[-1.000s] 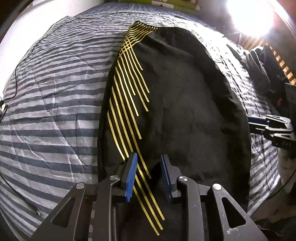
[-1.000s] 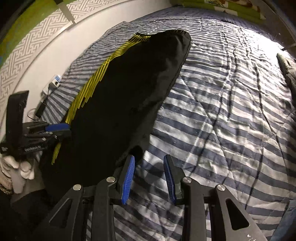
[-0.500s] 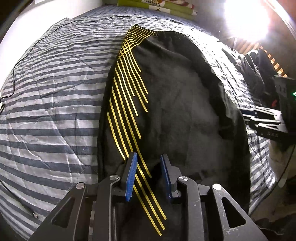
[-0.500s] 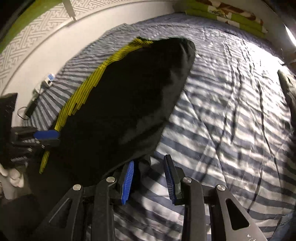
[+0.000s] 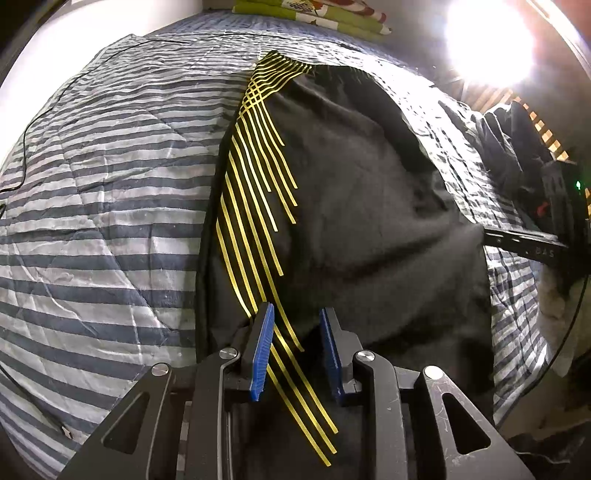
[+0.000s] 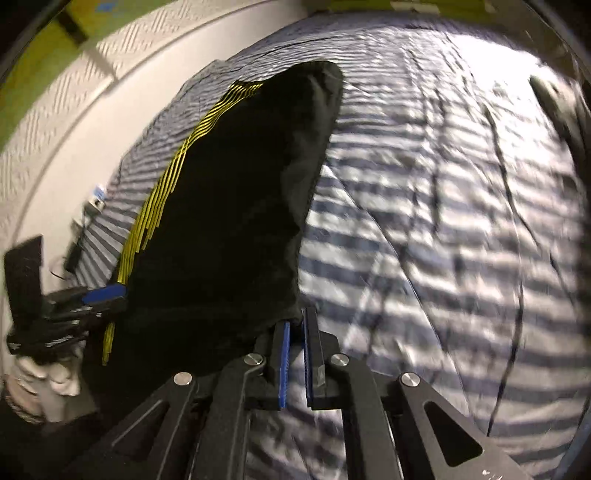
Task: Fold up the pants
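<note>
Black pants (image 5: pixel 369 221) with yellow stripes (image 5: pixel 251 206) down one side lie lengthwise on a striped bed cover (image 5: pixel 92 221). My left gripper (image 5: pixel 295 332) is open at the near end, its blue pads (image 5: pixel 263 350) either side of the striped cloth. In the right wrist view, my right gripper (image 6: pixel 297 332) is shut on the near plain edge of the pants (image 6: pixel 240 203), which rises in a fold. The right gripper (image 5: pixel 517 242) shows at the pants' right edge in the left wrist view. The left gripper (image 6: pixel 96 299) shows by the stripes in the right wrist view.
A heap of dark clothes (image 5: pixel 517 155) lies at the bed's right side under a glaring lamp (image 5: pixel 487 40). Folded green patterned bedding (image 5: pixel 314 14) sits at the far end. A thin cable (image 5: pixel 22 147) runs along the left. A white wall (image 6: pixel 74 129) borders the bed cover (image 6: pixel 443 221).
My right gripper has moved onto the pants' near edge, shut on it and raised it. The left gripper stays open over the striped side.
</note>
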Motion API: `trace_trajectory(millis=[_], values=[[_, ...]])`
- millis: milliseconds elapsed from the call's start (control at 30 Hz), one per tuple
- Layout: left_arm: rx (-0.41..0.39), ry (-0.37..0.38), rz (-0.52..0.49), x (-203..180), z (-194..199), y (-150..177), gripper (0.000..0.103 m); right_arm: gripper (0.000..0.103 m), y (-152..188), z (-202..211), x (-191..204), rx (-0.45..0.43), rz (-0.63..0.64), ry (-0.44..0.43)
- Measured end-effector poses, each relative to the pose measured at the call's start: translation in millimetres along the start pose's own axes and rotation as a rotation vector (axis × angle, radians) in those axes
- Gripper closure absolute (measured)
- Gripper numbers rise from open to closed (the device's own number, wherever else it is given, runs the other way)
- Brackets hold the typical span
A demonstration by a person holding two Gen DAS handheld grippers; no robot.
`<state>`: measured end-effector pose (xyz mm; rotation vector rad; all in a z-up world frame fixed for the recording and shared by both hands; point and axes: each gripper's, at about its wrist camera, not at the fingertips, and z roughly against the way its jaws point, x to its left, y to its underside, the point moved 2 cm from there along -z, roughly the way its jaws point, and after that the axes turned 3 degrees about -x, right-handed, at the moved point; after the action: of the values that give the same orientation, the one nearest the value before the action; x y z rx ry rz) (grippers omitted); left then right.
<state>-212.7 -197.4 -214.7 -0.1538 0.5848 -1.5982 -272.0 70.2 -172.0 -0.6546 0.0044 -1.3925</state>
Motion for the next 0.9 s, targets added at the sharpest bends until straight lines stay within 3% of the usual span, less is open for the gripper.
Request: trace_trajectory(millis=[200,267,333,433,533,733,900], values=[[0.048,0.026,0.021,7.9,11.6,-4.6,0.075,0.092,3.0,18.3,-3.1,-0.021,0.004,-0.006],[0.020,0.008,0.039,16.9,24.4,-11.6,0.072,0.086,0.2,30.5,-7.1,-0.053,-0.015,-0.038],[-0.005,-0.001,0.089,31.5,32.7,-24.9,0.066,0.071,-3.0,34.4,-10.5,-0.065,-0.045,-0.069],[-0.002,0.038,0.162,47.7,30.1,-45.5,0.052,0.070,-9.6,28.4,-16.5,-0.062,-0.095,-0.104],[0.017,0.036,0.163,52.3,15.9,-64.4,0.048,0.070,-17.4,18.2,-16.6,-0.058,-0.096,-0.105],[0.048,0.019,0.162,58.0,-19.5,-96.1,0.047,0.070,-30.7,2.6,-21.6,-0.027,-0.130,-0.133],[0.058,0.036,0.164,61.4,-39.4,-102.4,0.046,0.070,-36.1,-17.3,-16.6,0.029,-0.129,-0.151]])
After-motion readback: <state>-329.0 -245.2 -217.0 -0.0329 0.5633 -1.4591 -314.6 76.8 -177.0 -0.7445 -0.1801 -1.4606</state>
